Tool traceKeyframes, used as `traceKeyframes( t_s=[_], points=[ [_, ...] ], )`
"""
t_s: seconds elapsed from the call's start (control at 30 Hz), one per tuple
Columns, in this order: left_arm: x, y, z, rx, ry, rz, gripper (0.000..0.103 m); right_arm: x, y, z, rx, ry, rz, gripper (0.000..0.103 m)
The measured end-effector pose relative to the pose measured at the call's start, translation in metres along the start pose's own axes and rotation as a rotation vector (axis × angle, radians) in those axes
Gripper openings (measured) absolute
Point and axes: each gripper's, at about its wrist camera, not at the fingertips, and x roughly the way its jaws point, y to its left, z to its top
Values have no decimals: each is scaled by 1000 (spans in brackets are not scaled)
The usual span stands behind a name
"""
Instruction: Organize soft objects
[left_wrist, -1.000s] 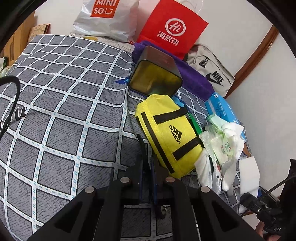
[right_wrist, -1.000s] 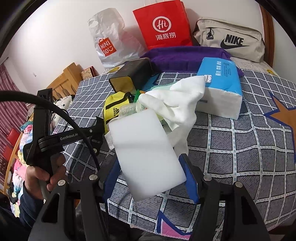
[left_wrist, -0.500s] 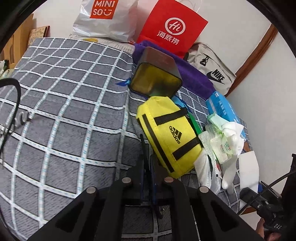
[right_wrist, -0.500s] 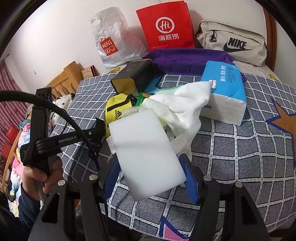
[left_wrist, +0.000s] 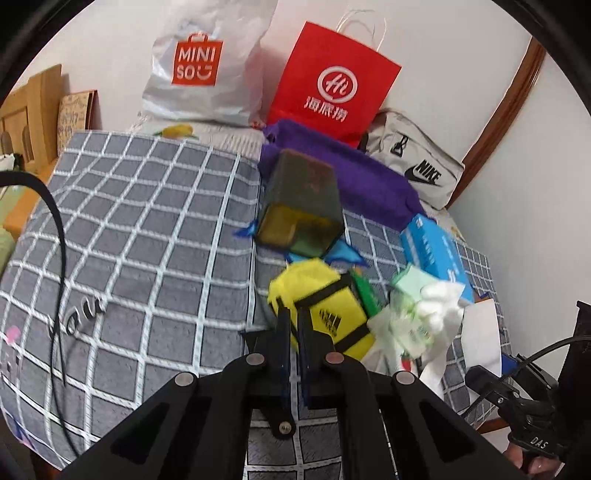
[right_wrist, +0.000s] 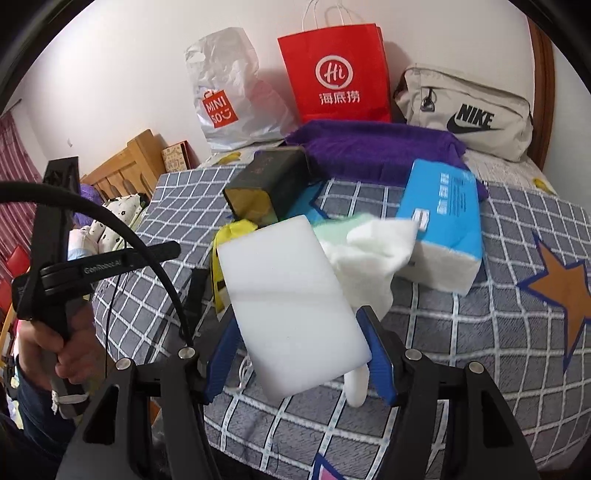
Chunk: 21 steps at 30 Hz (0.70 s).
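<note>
Readable at twelve o'clock against the white wall: MINISO on a silver bag, Hi on a red paper bag, NIKE on a beige pouch. Left gripper jaws shut, nothing visibly between them, hovering over a yellow bag on the grey checked bed. Right gripper jaws half open, clamped on a white sponge block.

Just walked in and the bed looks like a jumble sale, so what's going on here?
A person is sorting soft things on a checked bedspread with a handheld gripper in each hand. The right gripper holds a white foam block between its fingers, above the bedspread. The left gripper is shut with nothing visibly in it, poised over a yellow pouch. A white cloth, a blue tissue pack and a dark box lie heaped beside the pouch; the bags stand along the wall.
</note>
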Motion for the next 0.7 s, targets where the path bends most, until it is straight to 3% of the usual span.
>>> traceKeyframes(
  t_s=[0.3,0.43,0.6,0.7],
  points=[
    [-11,-1,33,26,-35,17,5,-3,-7,34,-12,-35,-25,62],
    [2,2,29,24,36,23,5,0,-7,40,-16,-34,-17,62],
    [26,10,3,22,150,104,5,7,-5,37,-17,-24,8,62],
    [32,7,-8,27,169,100,6,14,-7,31,1,-2,21,62]
  ],
)
